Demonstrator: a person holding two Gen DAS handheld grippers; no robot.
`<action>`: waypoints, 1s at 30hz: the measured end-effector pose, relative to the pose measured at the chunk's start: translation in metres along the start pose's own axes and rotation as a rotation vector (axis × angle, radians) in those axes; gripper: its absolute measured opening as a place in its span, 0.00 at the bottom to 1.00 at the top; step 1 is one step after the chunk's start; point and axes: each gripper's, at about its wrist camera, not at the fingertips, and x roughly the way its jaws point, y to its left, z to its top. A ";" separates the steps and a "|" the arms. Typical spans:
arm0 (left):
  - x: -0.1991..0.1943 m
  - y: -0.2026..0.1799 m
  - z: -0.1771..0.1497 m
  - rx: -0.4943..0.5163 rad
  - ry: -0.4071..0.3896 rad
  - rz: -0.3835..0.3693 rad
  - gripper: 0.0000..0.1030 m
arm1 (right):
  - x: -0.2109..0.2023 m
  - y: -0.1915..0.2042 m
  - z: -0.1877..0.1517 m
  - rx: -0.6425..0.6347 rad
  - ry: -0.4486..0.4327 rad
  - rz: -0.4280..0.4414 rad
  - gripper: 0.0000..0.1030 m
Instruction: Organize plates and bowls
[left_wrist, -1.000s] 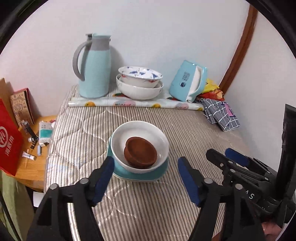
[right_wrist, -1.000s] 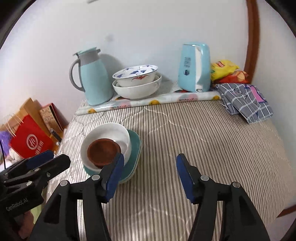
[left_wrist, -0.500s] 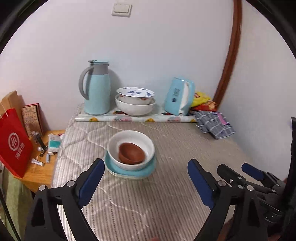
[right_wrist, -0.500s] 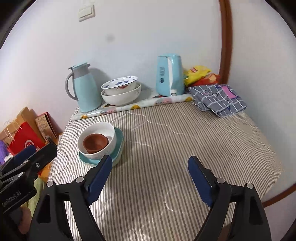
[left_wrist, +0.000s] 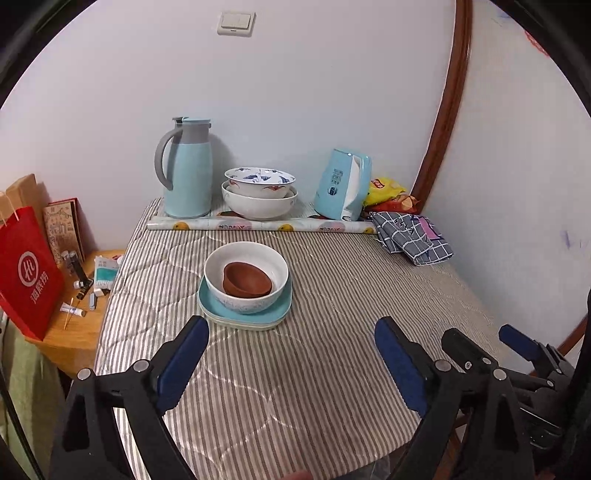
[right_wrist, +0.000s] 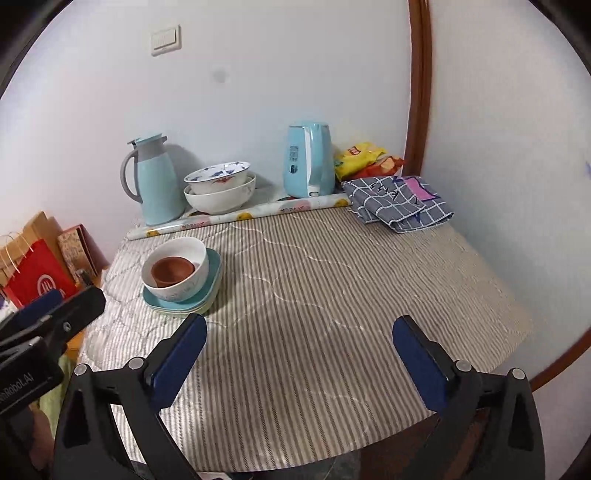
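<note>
A small brown bowl (left_wrist: 246, 284) sits inside a white bowl (left_wrist: 273, 264), which stands on stacked teal plates (left_wrist: 282, 312) on the striped table; the stack also shows in the right wrist view (right_wrist: 212, 275). Two nested white bowls (left_wrist: 258, 203) with blue and red print stand at the back by the wall. My left gripper (left_wrist: 291, 363) is open and empty, held back over the table's front. My right gripper (right_wrist: 299, 363) is open and empty, near the front edge, right of the stack.
A light-blue thermos jug (left_wrist: 186, 170), a blue kettle (left_wrist: 343, 190), a rolled printed sheet (left_wrist: 258, 225), snack bags (left_wrist: 388, 190) and a folded checked cloth (left_wrist: 410, 236) line the back. A red bag (left_wrist: 27, 273) and small items sit on a low wooden stand left.
Both grippers have pulled back and up from the stack of plates and bowls, and their jaws have opened wider. The stack has not moved.
</note>
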 end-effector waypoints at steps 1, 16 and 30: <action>-0.001 0.001 0.000 -0.003 0.001 0.001 0.89 | -0.002 0.000 -0.001 0.002 -0.004 -0.002 0.97; -0.015 -0.002 -0.006 0.016 -0.023 0.037 0.89 | -0.017 0.002 -0.010 -0.014 -0.022 -0.015 0.97; -0.019 -0.005 -0.011 0.029 -0.018 0.036 0.89 | -0.029 -0.002 -0.013 0.003 -0.040 -0.019 0.97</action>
